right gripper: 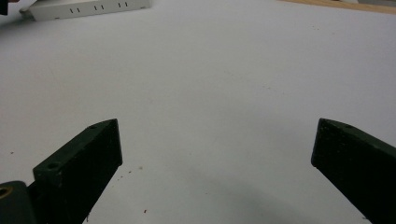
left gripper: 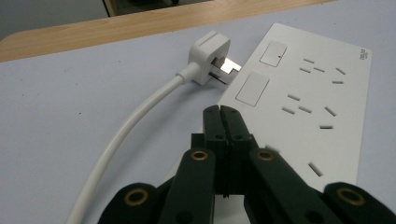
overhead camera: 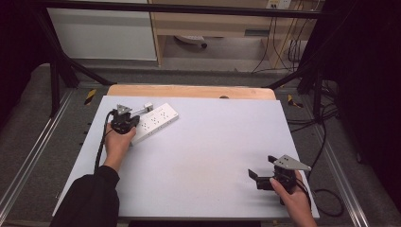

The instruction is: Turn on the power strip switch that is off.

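Pressing on power strip point(left gripper: 308, 93) at table's far-left: L gripper point(left gripper: 221, 114), jaws closed, empty, tips over strip's near end. Plug point(left gripper: 210, 56) lies loose beside it, cord stiff-ish, light; grab plug by its body. R gripper point(right gripper: 215, 154) wide open, idle, well apart.

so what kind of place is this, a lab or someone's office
Most likely a lab recording rig, not an ordinary office: the table stands inside a black metal frame, loose cables hang by the wooden shelving behind, and a person works a power strip with hand-held grippers.

black tool point(left gripper: 222, 112) arms, brass-ringed screw holes; black sleeve point(overhead camera: 90, 198).
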`<state>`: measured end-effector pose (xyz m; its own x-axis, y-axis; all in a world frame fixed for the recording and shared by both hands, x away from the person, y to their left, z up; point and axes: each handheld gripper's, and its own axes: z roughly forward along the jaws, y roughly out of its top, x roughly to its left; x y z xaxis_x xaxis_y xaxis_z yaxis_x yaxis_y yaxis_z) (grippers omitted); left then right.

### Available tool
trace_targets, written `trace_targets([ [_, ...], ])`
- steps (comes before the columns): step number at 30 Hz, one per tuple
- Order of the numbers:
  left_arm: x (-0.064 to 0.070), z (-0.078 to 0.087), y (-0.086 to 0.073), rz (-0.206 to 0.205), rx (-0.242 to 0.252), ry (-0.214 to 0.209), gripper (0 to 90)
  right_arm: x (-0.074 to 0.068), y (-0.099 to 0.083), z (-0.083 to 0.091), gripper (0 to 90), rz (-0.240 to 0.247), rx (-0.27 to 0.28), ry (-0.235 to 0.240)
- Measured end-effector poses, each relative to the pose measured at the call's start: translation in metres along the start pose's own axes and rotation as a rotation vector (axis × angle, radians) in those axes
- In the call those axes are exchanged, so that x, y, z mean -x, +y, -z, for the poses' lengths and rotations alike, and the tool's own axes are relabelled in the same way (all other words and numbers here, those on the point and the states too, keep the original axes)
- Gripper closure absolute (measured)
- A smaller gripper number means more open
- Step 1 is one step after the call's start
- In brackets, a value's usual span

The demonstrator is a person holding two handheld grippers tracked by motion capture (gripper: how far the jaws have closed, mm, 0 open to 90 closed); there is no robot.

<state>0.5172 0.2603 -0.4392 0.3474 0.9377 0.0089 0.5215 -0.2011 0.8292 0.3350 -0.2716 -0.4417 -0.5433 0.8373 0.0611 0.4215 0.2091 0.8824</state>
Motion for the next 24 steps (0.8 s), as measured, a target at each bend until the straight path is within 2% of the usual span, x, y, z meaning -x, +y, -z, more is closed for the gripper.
trace_targets([
  [3,0.0009,0.0000,0.0002,-0.009,-0.002,0.003,90.0,-0.0002,0.0000,-0.0001,2.4,0.000,0.000,0.000],
  [9,-0.0017,-0.0004,-0.0005,0.003,0.005,-0.011,90.0,-0.0002,0.0000,0.0003,2.4,0.000,0.000,0.000],
  [24,-0.0021,-0.0014,-0.0013,0.013,0.012,-0.011,90.0,-0.0001,0.0001,0.0010,2.3,0.001,0.001,0.001],
])
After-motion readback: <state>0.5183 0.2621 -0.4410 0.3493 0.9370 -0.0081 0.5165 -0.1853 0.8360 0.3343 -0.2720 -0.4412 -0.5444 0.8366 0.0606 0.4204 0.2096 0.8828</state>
